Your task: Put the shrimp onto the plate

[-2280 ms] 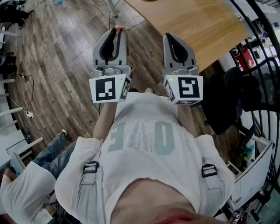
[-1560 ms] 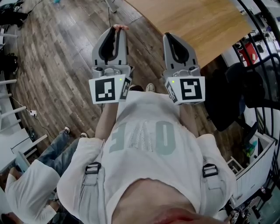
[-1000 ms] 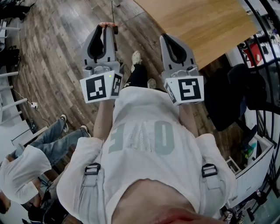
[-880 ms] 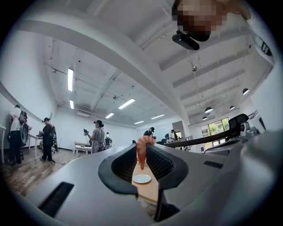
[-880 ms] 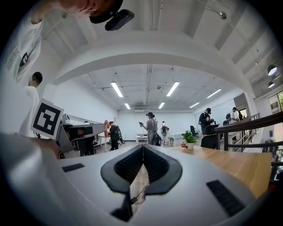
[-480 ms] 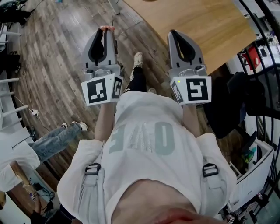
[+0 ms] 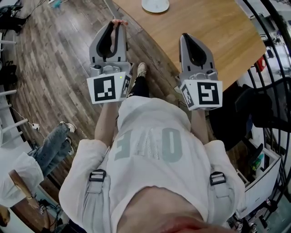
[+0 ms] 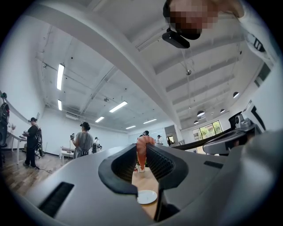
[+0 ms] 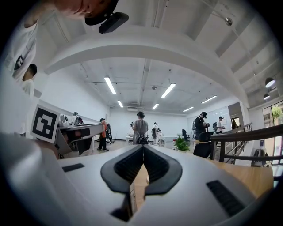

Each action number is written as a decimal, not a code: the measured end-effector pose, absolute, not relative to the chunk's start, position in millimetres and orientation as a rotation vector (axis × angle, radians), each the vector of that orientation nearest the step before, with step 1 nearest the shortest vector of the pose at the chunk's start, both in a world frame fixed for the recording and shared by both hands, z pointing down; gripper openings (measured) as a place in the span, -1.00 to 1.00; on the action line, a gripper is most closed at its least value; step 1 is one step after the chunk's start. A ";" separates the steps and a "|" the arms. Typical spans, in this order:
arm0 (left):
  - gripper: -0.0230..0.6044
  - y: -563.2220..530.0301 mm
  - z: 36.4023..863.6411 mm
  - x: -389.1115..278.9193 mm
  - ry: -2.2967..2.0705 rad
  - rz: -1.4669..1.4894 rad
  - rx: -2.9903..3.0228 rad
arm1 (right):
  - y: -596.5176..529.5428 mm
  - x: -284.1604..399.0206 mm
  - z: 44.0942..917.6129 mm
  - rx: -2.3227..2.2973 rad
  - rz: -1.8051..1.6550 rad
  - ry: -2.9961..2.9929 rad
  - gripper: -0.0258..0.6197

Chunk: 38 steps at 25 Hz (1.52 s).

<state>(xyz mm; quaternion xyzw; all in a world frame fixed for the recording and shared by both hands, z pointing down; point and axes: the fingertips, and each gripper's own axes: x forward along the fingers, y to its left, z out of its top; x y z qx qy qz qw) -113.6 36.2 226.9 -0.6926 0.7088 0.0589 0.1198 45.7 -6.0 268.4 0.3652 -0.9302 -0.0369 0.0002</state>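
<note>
Dark wood-plank floor [image 7: 54,54] fills most of the head view, and a pale wooden table [image 7: 213,27] with a smooth, faintly grained top and a rounded edge cuts across the upper right. Far on it sits the plate [image 7: 155,5], small, round and white, with a shallow raised rim and nothing on it.

The pick-up looks done. The left hand-held gripper [image 7: 117,26] pinches the shrimp [image 8: 142,152] between its pads, and the shrimp stands roughly upright, its curled body rising above the jaw tips. In the head view it hangs in the air over the floor, just beside the near edge of the table and well apart from the plate. What seems left is the carry out over the table, the lowering onto the plate and the release.

The right hand-held gripper [image 7: 186,37] is held level beside the other, over the table's edge. Its jaws are pressed together with nothing between them.

The shrimp is pinkish orange, with a glossy, segmented-looking curve. It is probably a moulded model, firm enough to keep its shape in the grip. Both grippers have matte grey shells with rounded contours and black ribbed pads lining the jaws. Each carries a white cube printed with black square markers at its rear. The plate's surface looks hard and slick, so the shrimp may slide a little once it is let go.
</note>
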 end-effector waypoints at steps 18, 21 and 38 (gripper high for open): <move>-0.70 -115.5 206.1 -246.7 1.984 0.266 -2.148 | -148.8 -111.1 239.1 1.157 -0.187 -2.857 -0.86; -0.70 -138.3 213.4 -257.9 1.968 0.281 -2.194 | -165.4 -124.5 244.9 1.178 -0.159 -2.838 -0.86; -0.71 -206.9 211.9 -232.1 1.914 0.243 -2.299 | -230.7 -90.7 241.6 1.310 -0.087 -2.813 -0.86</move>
